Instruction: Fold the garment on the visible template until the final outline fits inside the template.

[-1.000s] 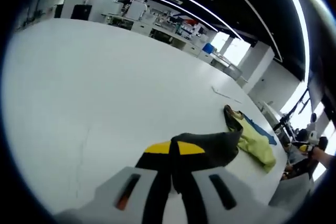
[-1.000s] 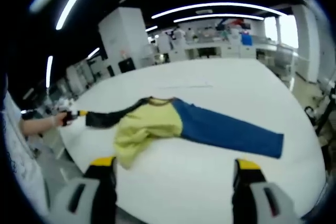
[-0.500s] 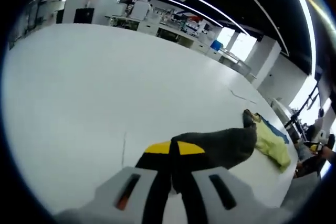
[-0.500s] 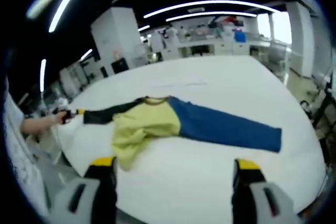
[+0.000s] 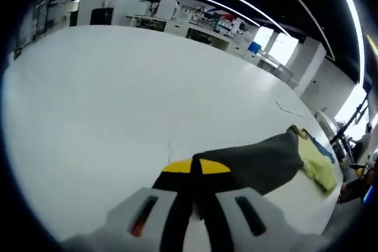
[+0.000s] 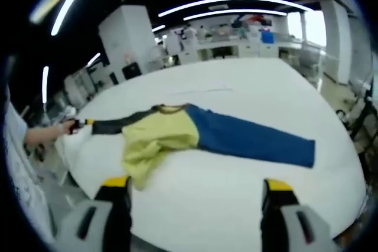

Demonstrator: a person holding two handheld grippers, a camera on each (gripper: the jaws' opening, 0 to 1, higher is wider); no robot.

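In the left gripper view the left tool [image 5: 194, 172] covers the end of the dark sleeve [image 5: 254, 163] it pinches, and the garment's far part is small and squeezed at the edge. In the right gripper view the right tool [image 6: 192, 196] is cut off below. The template's outline on the table [image 6: 236, 169] cannot be made out.

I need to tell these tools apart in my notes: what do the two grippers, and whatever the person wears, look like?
Both grippers have pale grey bodies with black jaws tipped in yellow. The left gripper has dark slots on its body, one with an orange-red mark. The right gripper shows similar dark slots. The person's sleeve is white with small dark print.
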